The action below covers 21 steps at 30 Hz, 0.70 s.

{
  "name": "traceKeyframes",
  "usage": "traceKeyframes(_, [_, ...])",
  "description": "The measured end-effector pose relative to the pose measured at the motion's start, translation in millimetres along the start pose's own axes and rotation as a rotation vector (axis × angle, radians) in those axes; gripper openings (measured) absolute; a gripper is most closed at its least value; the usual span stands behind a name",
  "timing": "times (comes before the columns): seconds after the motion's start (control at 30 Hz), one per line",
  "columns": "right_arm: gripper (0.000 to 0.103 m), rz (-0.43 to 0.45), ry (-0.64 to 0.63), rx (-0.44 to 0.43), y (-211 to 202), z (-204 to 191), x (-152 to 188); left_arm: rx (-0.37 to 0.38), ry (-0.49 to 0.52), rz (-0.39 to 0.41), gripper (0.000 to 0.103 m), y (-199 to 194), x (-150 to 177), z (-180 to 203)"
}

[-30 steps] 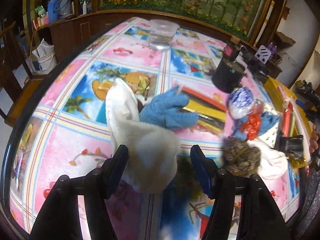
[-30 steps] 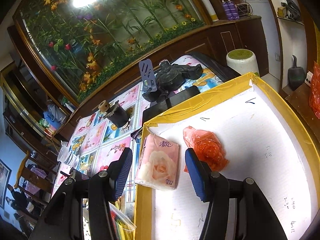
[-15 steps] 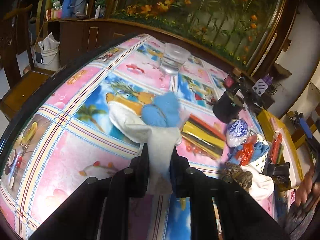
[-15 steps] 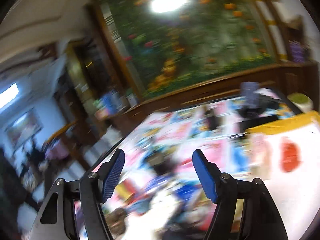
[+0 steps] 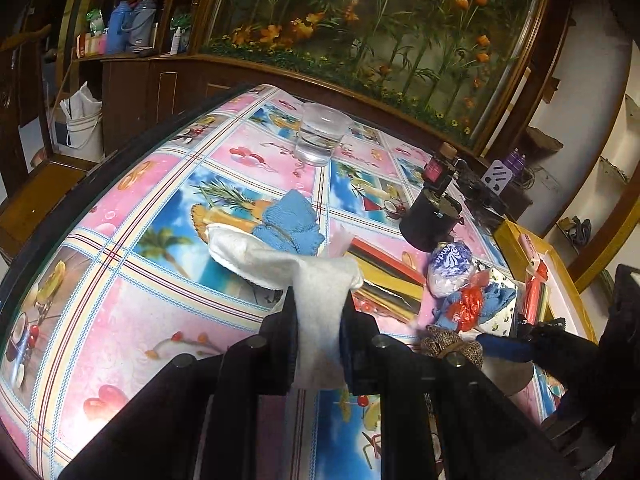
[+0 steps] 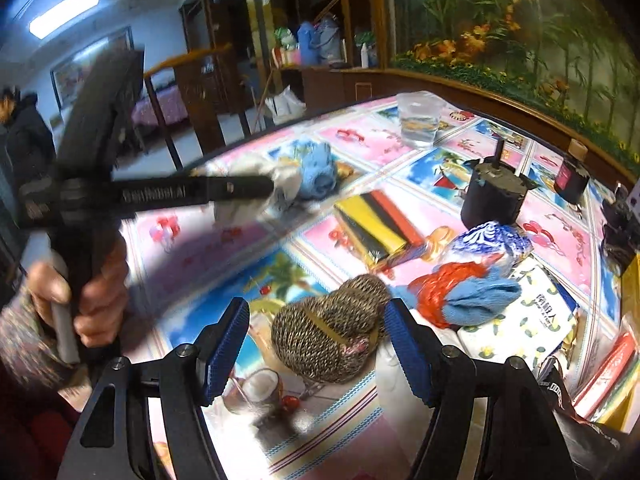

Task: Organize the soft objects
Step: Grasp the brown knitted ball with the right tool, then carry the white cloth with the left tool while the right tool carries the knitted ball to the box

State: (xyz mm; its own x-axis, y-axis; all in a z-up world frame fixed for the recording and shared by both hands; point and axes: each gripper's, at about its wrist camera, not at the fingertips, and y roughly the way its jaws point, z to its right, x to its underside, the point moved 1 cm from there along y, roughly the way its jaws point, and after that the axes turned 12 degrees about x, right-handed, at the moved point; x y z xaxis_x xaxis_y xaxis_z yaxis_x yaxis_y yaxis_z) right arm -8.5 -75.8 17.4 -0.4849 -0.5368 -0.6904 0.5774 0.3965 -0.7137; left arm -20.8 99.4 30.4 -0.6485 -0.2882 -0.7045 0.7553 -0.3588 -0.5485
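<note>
My left gripper (image 5: 318, 332) is shut on a white cloth (image 5: 316, 304) and lifts its near end off the table; the far end drapes by a blue knitted bundle (image 5: 290, 220). In the right wrist view the left gripper (image 6: 276, 184) holds the white cloth (image 6: 240, 204) beside the blue bundle (image 6: 318, 172). My right gripper (image 6: 318, 344) is open, its jaws on either side of a brown knitted bundle (image 6: 332, 340) tied with a band, close above the table. That bundle also shows in the left wrist view (image 5: 452, 346).
A cup of water (image 5: 322, 134), a black cylinder (image 5: 434, 216), a yellow, black and red pack (image 6: 376, 224), a blue-white packet (image 6: 488, 240), a red bag and blue sock (image 6: 468, 292) and a yellow-rimmed box (image 5: 532, 248) crowd the table's right side.
My left gripper closed on the white cloth and raised it. My right gripper swung away from the yellow box to the table and now straddles the brown knitted bundle.
</note>
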Motion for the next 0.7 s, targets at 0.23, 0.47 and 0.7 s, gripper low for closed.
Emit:
traceKeyframes(0.23, [0.071,-0.038,0.006,0.070,17,3,5,0.009,0.010,0.001,0.017,-2,1,2])
traceKeyframes(0.47, [0.070,0.168,0.122,0.001,-26,21,-7,0.010,0.010,0.002,0.017,-2,1,2])
traceKeyframes(0.7, [0.070,0.335,0.302,0.116,-63,86,-26,0.008,0.014,0.000,0.017,-1,1,4])
